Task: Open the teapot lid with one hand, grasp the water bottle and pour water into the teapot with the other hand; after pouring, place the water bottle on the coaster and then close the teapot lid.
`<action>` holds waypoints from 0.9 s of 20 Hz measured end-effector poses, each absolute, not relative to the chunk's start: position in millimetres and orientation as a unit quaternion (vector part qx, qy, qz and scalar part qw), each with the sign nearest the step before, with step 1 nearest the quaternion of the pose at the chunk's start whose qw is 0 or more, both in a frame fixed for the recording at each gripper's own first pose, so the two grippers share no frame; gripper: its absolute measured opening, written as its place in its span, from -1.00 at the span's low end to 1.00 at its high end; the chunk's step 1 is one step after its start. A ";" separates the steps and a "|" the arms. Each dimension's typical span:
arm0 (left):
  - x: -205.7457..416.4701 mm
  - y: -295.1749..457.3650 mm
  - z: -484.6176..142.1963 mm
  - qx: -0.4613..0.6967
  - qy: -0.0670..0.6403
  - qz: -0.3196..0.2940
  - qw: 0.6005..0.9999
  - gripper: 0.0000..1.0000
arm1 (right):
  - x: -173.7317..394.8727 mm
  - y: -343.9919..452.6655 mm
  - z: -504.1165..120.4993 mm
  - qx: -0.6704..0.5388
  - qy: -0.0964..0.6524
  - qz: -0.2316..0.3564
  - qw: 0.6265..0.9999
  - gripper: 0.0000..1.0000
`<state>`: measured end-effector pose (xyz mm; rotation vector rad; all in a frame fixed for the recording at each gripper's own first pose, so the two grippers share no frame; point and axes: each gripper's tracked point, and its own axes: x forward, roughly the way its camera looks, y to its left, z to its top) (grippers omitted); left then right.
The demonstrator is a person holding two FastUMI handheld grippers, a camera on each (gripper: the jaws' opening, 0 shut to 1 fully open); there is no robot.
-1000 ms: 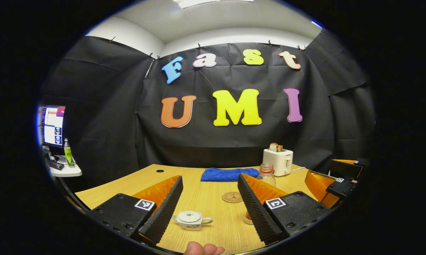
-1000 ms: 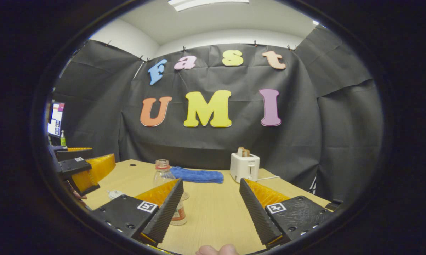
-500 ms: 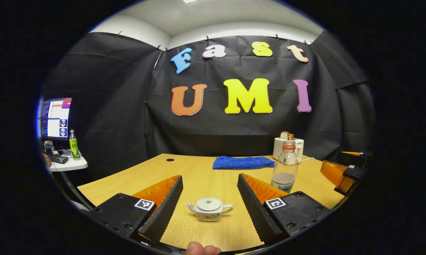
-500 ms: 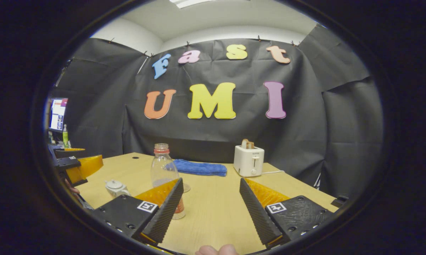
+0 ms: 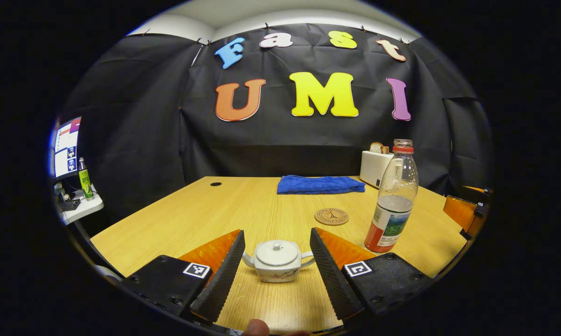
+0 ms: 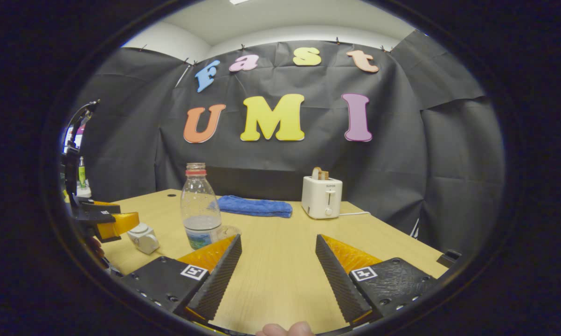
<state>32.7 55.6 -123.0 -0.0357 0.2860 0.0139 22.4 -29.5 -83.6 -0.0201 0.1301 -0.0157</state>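
A small white teapot (image 5: 277, 261) with its lid (image 5: 276, 252) on sits on the wooden table (image 5: 215, 210), right between the tips of my open left gripper (image 5: 275, 269), untouched by them. To its right stands an uncapped clear water bottle (image 5: 392, 200), partly filled, with a round cork coaster (image 5: 331, 216) behind it. In the right gripper view the bottle (image 6: 199, 207) stands left of my open right gripper (image 6: 276, 270), which holds nothing. The teapot (image 6: 143, 238) and the left gripper (image 6: 104, 219) appear at the far left.
A folded blue cloth (image 5: 321, 184) lies at the back of the table. A white toaster (image 6: 322, 198) with bread in it stands at the back right, its cord trailing right. A side shelf with a monitor (image 5: 65, 148) and a green bottle (image 5: 84, 179) is off to the left.
My left gripper has dropped and moved forward so the teapot now lies between its fingertips. My right gripper has lowered slightly; the bottle looks taller and farther left of it.
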 end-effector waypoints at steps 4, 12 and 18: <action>45.6 59.2 -134.0 -0.015 0.163 0.010 0.986 0.41 | 25.8 -39.0 -86.6 -0.009 0.069 -0.019 0.997 0.91; 57.1 69.5 -144.6 -0.007 0.189 0.024 0.982 -0.18 | 29.6 -41.9 -78.3 -0.025 0.059 -0.016 0.998 0.91; 60.1 68.2 -142.4 -0.018 0.179 0.017 0.984 -0.70 | 23.6 9.4 -79.6 -0.025 0.064 0.078 0.995 0.97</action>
